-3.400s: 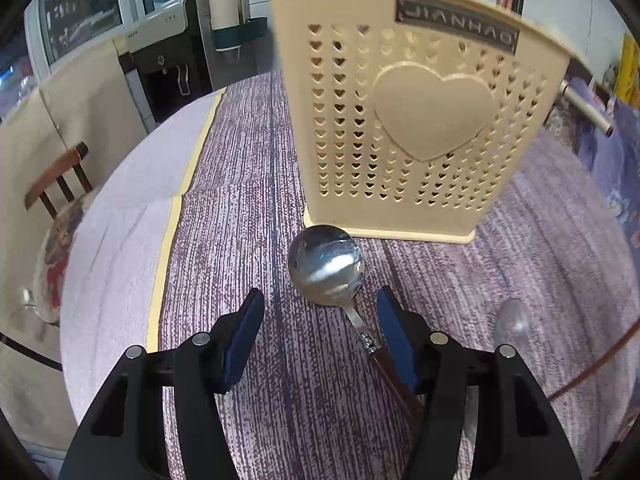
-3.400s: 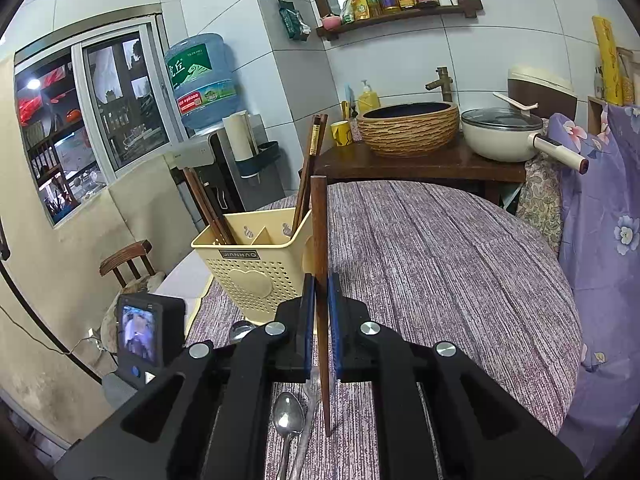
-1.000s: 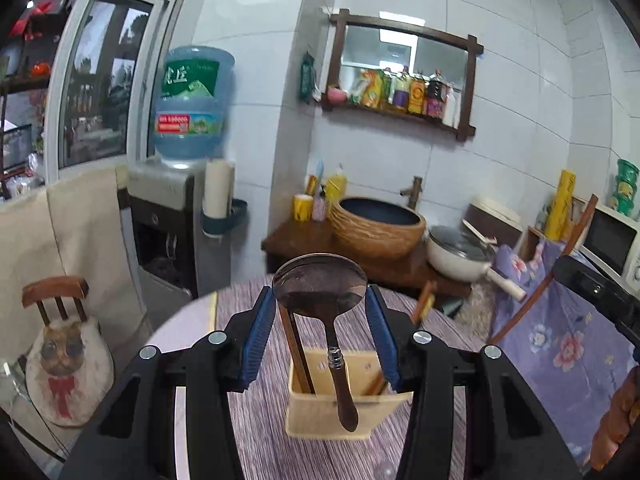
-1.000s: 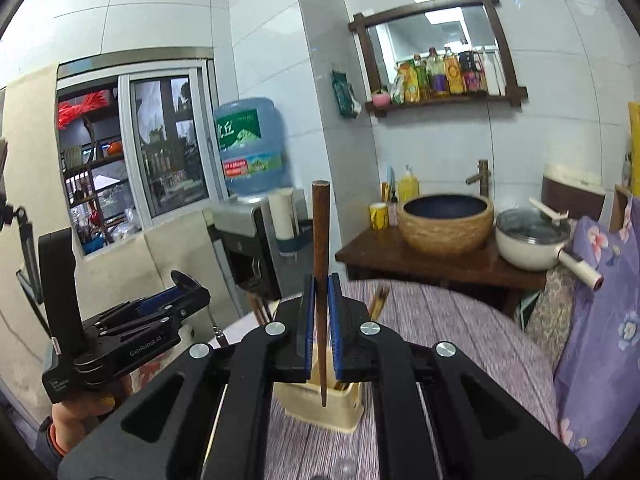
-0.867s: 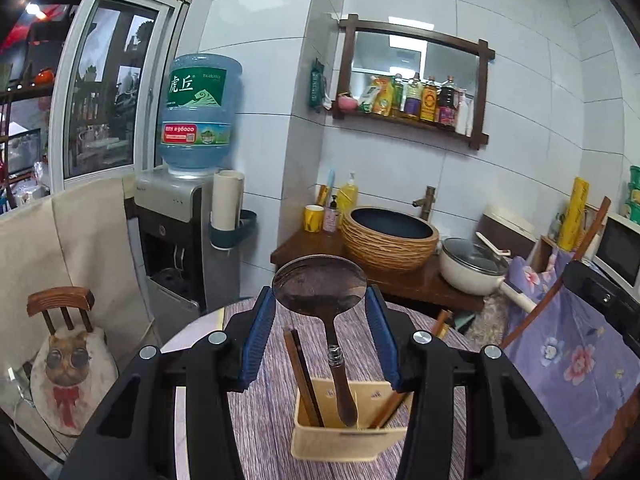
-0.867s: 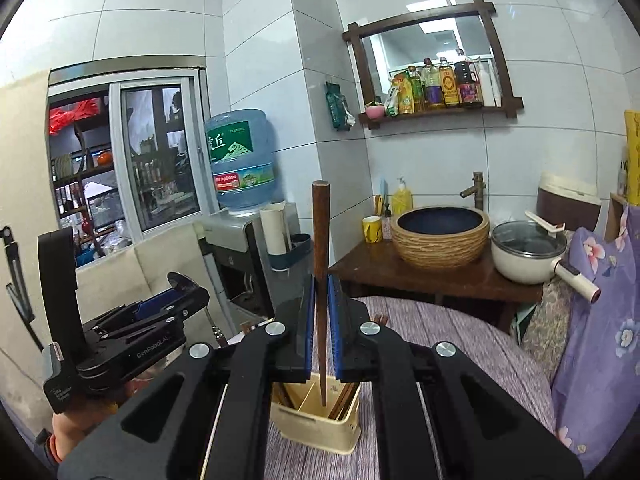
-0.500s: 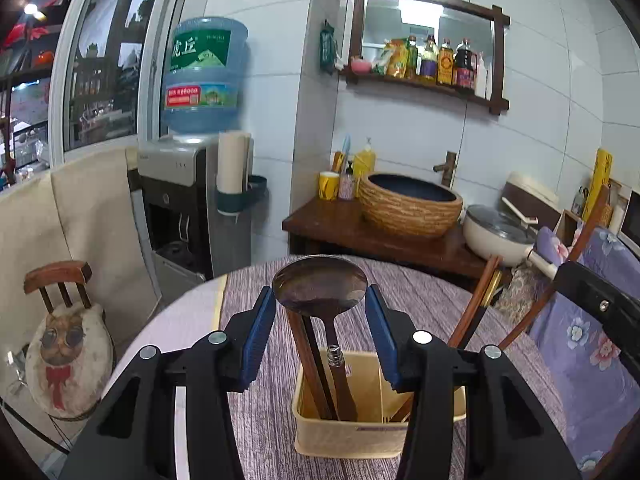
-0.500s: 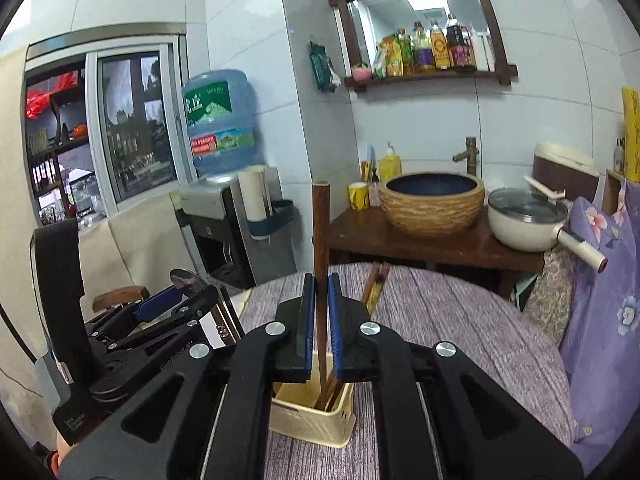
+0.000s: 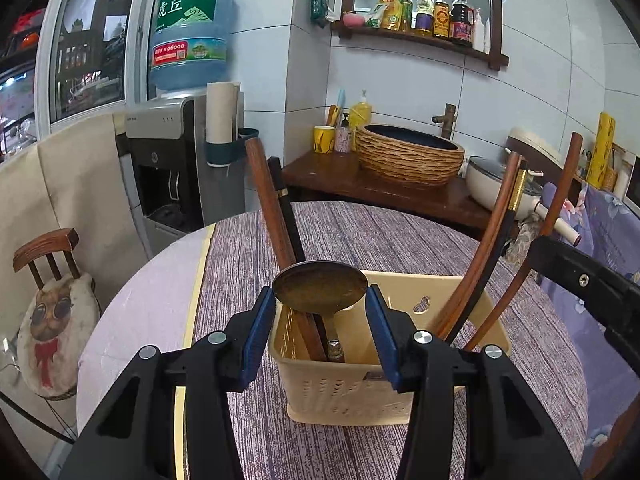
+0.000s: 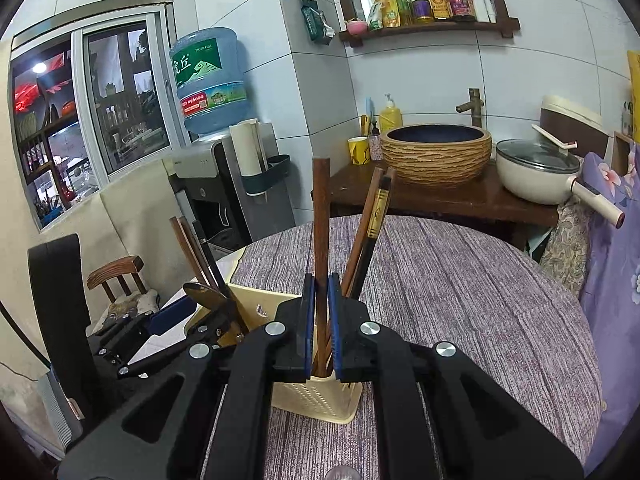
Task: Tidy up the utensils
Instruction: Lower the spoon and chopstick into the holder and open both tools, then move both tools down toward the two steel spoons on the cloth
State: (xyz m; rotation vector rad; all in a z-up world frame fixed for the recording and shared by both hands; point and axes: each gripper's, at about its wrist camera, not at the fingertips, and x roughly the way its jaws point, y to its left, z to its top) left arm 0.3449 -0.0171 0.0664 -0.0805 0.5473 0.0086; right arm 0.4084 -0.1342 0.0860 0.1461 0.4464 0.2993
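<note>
Spoon (image 9: pixel 320 287) and chopstick (image 10: pixel 321 216), each pinched in its gripper's jaws, should sink straight into the basket (image 9: pixel 472 294) before release.

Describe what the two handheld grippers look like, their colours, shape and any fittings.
Both the left gripper and the right gripper are matte black plastic, with angular forked arms that have triangular cut-outs. Round silver screw heads sit at the pivots. The jaws are lined with flat blue pads. No cables, markings or sleeves show.

surface: round table (image 9: pixel 400 236), purple striped cloth | on it: cream utensil holder (image 9: pixel 348 392), upright
</note>
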